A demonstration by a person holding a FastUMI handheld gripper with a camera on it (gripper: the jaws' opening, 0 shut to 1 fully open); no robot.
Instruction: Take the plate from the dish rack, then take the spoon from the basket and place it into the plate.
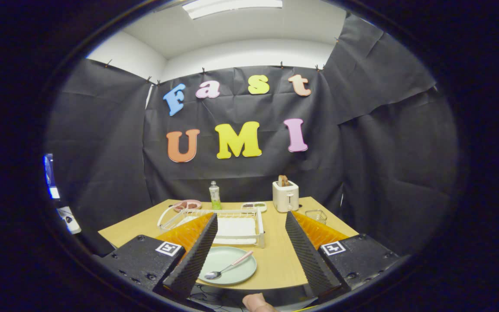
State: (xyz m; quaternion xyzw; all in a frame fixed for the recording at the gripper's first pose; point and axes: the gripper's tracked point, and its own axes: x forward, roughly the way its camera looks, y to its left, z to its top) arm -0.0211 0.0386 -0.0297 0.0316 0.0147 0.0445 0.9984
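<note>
The wooden table [275, 260] carries a white dish rack [232, 223]. In front of the rack lies a green plate [228, 265]; behind it stand a bottle [215, 196], a pink dish [187, 205] and a small tray [254, 206]; right of it, a toaster [285, 196] and a glass dish [316, 215].

The gripper [249, 260] hangs above with fingers apart, holding nothing.

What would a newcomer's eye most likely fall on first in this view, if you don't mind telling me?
Probably the pale green plate between the open gripper fingers, near the table's front edge, with the spoon lying in it. Just beyond it stands the white dish rack, and further back a cream toaster with bread in its slot.
</note>
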